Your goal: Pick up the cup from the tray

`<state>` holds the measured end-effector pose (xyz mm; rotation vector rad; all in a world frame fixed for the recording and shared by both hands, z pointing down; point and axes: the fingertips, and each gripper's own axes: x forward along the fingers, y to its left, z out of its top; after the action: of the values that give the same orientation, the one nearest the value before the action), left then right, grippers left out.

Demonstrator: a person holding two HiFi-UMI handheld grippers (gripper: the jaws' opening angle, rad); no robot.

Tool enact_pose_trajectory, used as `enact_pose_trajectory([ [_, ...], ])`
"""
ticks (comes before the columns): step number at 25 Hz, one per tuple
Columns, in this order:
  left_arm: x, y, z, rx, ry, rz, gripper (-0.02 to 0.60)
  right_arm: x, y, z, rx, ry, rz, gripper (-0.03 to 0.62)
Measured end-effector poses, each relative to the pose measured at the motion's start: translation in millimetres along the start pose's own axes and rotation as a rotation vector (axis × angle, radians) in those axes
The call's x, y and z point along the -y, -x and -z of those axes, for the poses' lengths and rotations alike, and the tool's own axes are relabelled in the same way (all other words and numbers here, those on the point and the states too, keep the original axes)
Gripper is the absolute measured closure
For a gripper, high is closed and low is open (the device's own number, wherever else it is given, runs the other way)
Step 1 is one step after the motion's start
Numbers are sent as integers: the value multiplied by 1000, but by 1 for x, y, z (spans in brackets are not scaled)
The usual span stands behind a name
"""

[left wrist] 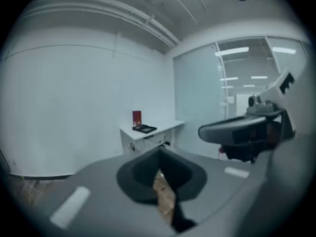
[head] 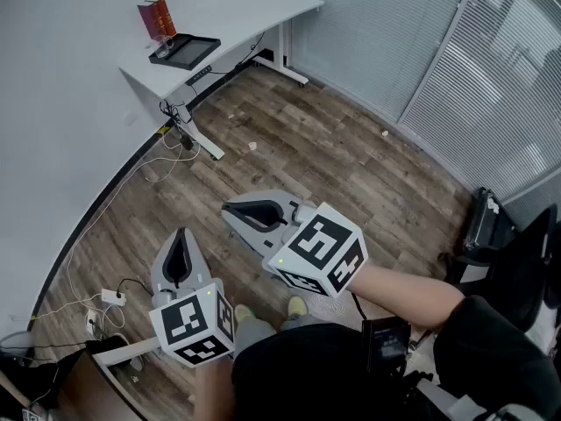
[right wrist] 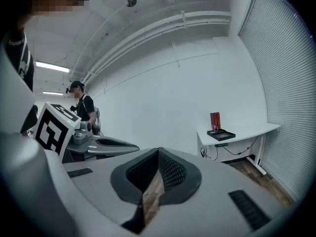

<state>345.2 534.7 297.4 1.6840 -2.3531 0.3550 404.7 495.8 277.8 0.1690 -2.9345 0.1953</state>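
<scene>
Far off on a white desk (head: 237,11) lies a black tray (head: 185,52), with a red box (head: 156,16) standing at its back edge. A small clear cup (right wrist: 214,129) sits on the tray (right wrist: 222,135) in front of the red box (right wrist: 215,120). Both grippers hover over the wooden floor, well short of the desk. My left gripper (head: 181,233) is shut and empty. My right gripper (head: 228,207) is shut too, with nothing between its jaws. The left gripper view shows the tray (left wrist: 144,129) small in the distance.
Cables and a power strip (head: 112,296) lie on the floor along the white wall at left. A glass wall with blinds (head: 491,77) runs along the right, with a black chair (head: 491,222) near it. Another person (right wrist: 81,107) stands far back in the right gripper view.
</scene>
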Motion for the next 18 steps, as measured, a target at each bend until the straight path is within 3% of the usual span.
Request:
enact_pose_trajectory([
  [18,26,4,-14,31,-4,18,581,14,26,-3,35,-43,2,591],
])
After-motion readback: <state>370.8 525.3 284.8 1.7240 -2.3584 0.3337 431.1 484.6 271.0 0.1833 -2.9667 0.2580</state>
